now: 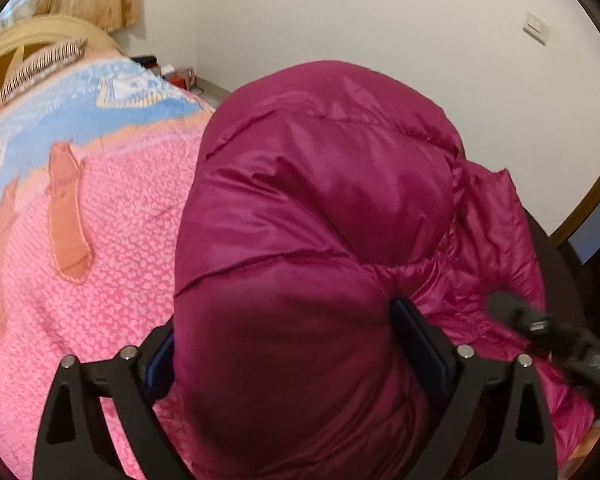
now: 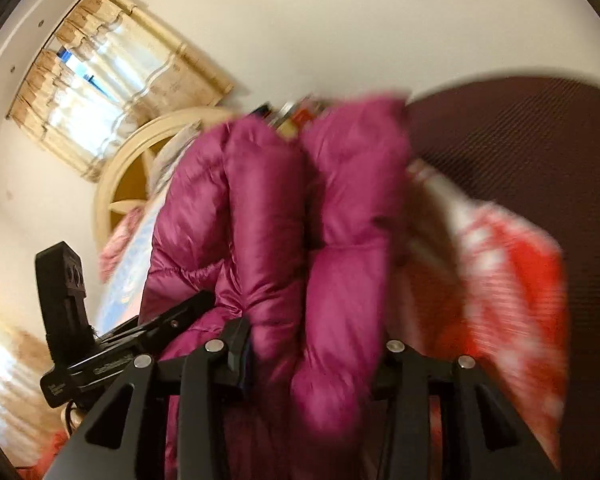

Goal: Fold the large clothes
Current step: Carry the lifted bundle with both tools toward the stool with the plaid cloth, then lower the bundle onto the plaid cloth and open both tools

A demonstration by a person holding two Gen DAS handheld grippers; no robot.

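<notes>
Bulging between both sets of tongs, the magenta puffer jacket is lifted above the pink bedspread. Left tongs clenched on a thick padded fold; right tongs clenched on another bunch, jacket running straight ahead of each. Both equally close. Bed lies left and below. No containers seen; right view blurred.

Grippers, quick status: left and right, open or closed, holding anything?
Left gripper: closed on a thick bunch of the magenta puffer jacket.
Right gripper: closed on the same jacket, view blurred.
</notes>
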